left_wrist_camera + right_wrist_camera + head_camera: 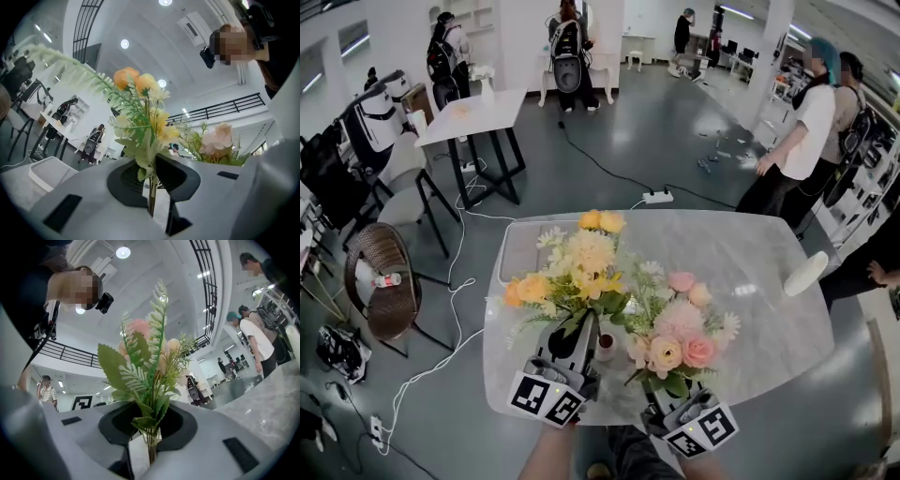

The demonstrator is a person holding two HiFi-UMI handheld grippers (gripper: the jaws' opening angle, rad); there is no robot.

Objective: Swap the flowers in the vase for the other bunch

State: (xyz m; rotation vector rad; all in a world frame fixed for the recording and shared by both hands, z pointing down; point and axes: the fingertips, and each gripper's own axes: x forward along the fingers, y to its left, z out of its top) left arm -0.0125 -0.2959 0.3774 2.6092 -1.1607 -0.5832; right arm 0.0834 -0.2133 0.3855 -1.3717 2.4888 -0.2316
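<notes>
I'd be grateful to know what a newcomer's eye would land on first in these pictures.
Two bunches of flowers dominate the scene. The left gripper clamps a yellow and orange bunch by its stems, and the right gripper clamps a pink bunch. They are held side by side above the near side of the marble table. Beyond it, people stand about an open workroom.

**Both grippers clamped on stems**

Left gripper sits at seven o'clock, right gripper at five, both pointing toward twelve. Left jaws pinch the stems of the yellow bunch; right jaws, those of the pink bunch.
</notes>
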